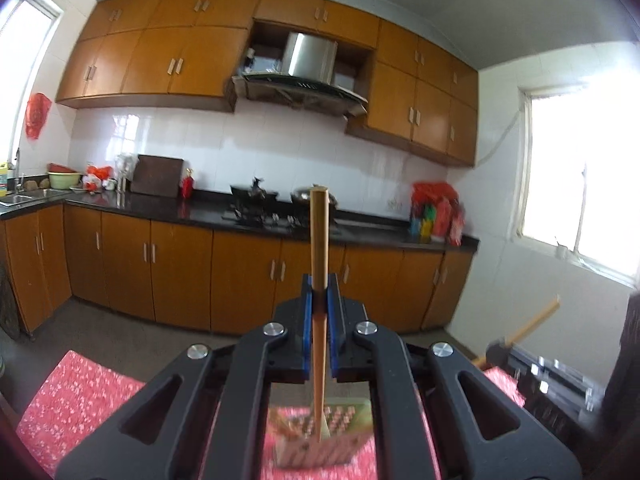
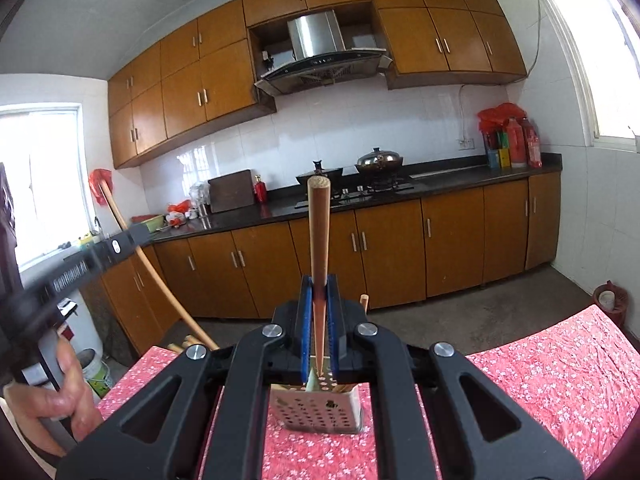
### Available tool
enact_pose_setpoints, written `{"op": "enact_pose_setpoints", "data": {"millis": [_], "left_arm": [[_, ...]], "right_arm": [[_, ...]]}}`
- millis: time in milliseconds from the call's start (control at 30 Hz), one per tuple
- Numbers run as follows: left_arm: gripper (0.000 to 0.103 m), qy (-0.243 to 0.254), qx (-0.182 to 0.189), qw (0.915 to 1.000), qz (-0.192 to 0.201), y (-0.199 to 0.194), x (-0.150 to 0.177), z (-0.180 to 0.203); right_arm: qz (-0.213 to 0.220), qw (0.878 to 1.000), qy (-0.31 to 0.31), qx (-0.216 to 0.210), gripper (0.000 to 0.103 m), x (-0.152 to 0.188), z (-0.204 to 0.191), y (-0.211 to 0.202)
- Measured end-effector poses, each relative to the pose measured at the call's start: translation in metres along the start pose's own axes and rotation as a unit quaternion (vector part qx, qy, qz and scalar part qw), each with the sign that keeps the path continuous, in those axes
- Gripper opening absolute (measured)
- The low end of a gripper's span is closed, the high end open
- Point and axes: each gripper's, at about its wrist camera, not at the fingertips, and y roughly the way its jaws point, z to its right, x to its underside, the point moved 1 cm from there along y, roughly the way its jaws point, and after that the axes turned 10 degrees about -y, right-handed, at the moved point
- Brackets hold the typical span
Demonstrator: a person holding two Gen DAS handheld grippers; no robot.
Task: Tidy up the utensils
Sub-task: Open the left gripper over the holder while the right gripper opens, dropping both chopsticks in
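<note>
My left gripper [image 1: 319, 292] is shut on a wooden utensil handle [image 1: 319, 240] that stands upright, its lower end reaching down to a perforated metal utensil holder [image 1: 320, 436] on the red floral tablecloth [image 1: 72, 400]. My right gripper [image 2: 319, 292] is shut on another wooden handle [image 2: 319, 236], whose lower end goes into the same perforated holder [image 2: 318, 412]. Another wooden stick [image 2: 363, 304] rises from the holder. The left gripper's body [image 2: 72, 268] and the hand holding it [image 2: 60, 392] show at the left of the right wrist view, with a long curved wooden handle [image 2: 160, 280] beside it.
Behind the table stands a kitchen counter [image 2: 440, 180] with a stove, a wok and a lidded pot [image 2: 378, 160]. Red bottles [image 2: 516, 140] stand at its right end. Wooden cabinets run above and below. A white bucket [image 2: 96, 372] stands on the floor at left.
</note>
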Motion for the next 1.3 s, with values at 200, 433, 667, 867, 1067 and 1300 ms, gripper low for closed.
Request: {"op": "enact_pose_setpoints", "data": {"millis": [200,433,667,867,1067,1300], "left_arm": [[0.008,-0.009,-0.013,0.9999,0.005,0.036,0.014,-0.008],[0.008,-0.030,-0.021,0.9979,-0.054,0.073,0.048,-0.031],[0.017,-0.032,-0.022,0.9977,-0.055,0.066,0.047,-0.041],[0.024,-0.032,-0.019,0.9982,-0.046,0.040,0.034,-0.044],[0.047,-0.002,-0.038,0.9986,-0.036,-0.006,0.035,-0.052],[0.080,0.033,-0.067,0.9968,-0.029,-0.073,0.073,-0.062]], "right_arm": [[-0.033,0.999,0.008,-0.002,0.008,0.012,0.006,0.030],[-0.065,0.998,0.000,-0.008,0.008,0.028,-0.002,0.051],[-0.068,0.998,-0.007,0.000,0.009,0.026,-0.006,0.049],[-0.055,0.998,0.002,0.012,0.018,0.018,-0.001,0.035],[-0.019,0.999,-0.025,0.035,0.047,0.013,-0.005,-0.001],[0.010,0.997,-0.064,0.046,0.097,0.036,-0.028,-0.047]]}}
